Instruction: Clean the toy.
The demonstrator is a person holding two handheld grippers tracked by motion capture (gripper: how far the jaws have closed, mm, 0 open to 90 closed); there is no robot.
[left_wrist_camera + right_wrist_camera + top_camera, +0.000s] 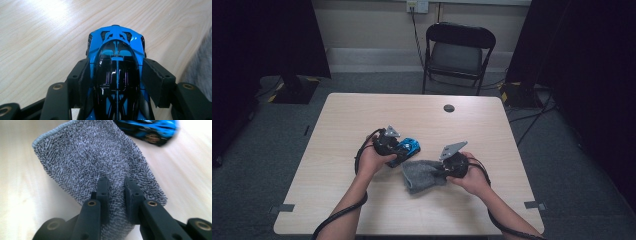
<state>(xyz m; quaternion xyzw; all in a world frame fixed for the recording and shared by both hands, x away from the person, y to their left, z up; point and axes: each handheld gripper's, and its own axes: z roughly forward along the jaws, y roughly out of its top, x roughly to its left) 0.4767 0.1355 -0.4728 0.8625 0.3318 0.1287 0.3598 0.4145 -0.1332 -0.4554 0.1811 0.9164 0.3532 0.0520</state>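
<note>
— Forearms come in from the bottom edge of the high view, each hand with a claw over the pale wood-grain table (362, 110). What is the left claw (398, 148) doing?

— It has its black jaws on either side of a glossy blue and black toy sports car (116, 75). In the left gripper view the pads sit against the car's flanks about midway along the body, so it is gripping the car, which stands on the table near the middle.

— And the right claw (443, 172)?

— Closed on a grey, nubbly microfibre cloth (95, 165). In the right gripper view the two jaws stand close together with a fold of the cloth pinched between them, and the rest of the cloth spreads flat on the table ahead of the jaws.

— How do car and cloth lie to each other?

— Just beside each other; in the high view the cloth (422, 174) lies right of the car (407, 148) and a little nearer the person. Whether they touch I cannot tell
</note>
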